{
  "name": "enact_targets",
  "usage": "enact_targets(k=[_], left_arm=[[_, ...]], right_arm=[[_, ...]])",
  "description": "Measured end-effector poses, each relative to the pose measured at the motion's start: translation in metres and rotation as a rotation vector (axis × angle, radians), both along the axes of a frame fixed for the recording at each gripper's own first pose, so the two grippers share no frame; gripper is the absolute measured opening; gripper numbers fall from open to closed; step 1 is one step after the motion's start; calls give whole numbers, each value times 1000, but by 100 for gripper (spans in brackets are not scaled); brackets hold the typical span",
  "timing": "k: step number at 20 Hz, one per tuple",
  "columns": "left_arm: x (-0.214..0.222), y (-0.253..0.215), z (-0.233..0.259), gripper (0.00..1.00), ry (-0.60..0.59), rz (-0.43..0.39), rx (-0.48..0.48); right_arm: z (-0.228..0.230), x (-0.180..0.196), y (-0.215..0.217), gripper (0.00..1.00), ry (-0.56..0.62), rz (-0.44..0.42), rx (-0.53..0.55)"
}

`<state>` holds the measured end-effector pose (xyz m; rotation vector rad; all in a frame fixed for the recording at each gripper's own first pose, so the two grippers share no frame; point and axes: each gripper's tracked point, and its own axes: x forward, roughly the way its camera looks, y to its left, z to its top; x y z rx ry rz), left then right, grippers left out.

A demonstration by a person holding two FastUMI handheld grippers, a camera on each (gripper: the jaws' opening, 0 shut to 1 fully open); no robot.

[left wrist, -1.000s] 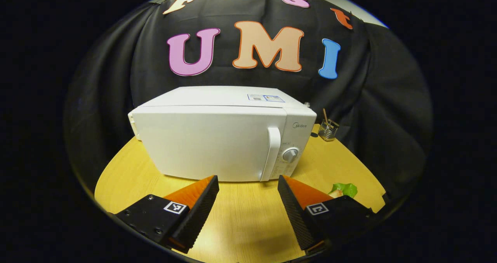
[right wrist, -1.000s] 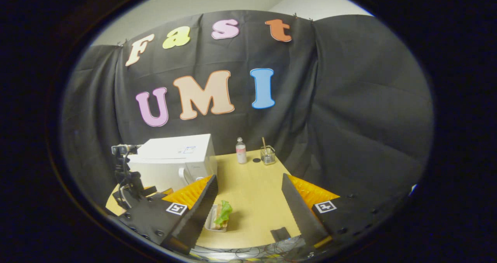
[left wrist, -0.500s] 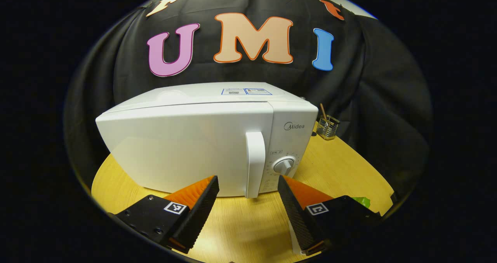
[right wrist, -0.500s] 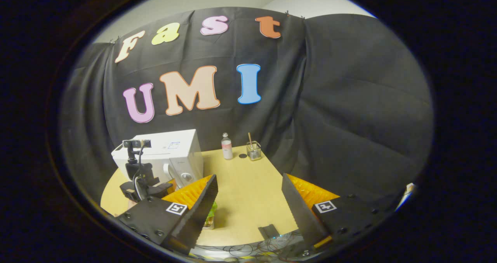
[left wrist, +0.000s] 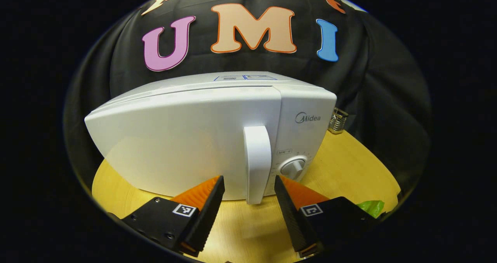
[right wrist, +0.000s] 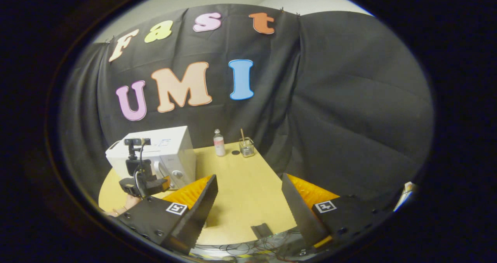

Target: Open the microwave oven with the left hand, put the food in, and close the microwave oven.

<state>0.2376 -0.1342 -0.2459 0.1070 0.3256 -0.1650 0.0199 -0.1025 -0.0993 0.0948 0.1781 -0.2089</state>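
Note:
A white microwave (left wrist: 186, 139) stands on the round wooden table (left wrist: 349, 166) with its door shut. Its upright handle (left wrist: 257, 158) is close in front of my left gripper (left wrist: 248, 180), which is open with the handle's lower end between its fingertips, not pressed. A scrap of green food (left wrist: 371, 208) peeks out at the lower right behind the right finger. In the right gripper view, the microwave (right wrist: 155, 154) is far off at the left, with the left gripper (right wrist: 143, 183) and a hand (right wrist: 120, 210) before it. My right gripper (right wrist: 249, 179) hangs open over the table, holding nothing.
A small bottle (right wrist: 219, 142) and a glass cup with a stick in it (right wrist: 246, 147) stand at the table's far edge, right of the microwave. The cup (left wrist: 338, 120) also peeks out behind the microwave's right corner. A round knob (left wrist: 293, 166) sits right of the handle. Cables lie below the table's near edge.
My left gripper has moved in toward the microwave, so the handle now stands between its fingers. The right gripper view has drifted, and the food has slipped behind its left finger.

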Motion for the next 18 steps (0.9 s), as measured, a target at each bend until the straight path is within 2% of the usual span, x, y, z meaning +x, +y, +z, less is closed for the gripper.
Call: enact_targets(k=[5, 7, 8, 9, 16, 18], left_arm=[[1, -6, -1, 63, 17, -21, -9], [2, -14, -2, 48, 18, -35, -8], [1, -13, -4, 34, 24, -20, 3], [2, -13, -3, 29, 23, -16, 8], [1, -12, -4, 22, 25, -4, -28], [1, -12, -4, 20, 21, 2, -29]], right_arm=[[-1, -1, -14, 98, -2, -21, 11], [-3, -2, -19, 98, 1, -32, 15], [-3, -4, -22, 98, 1, -39, 16], [-3, -6, -25, 98, -2, -49, 16], [-14, -17, -30, 100, 8, -77, 38], [-16, -21, -27, 98, 11, -70, 34]])
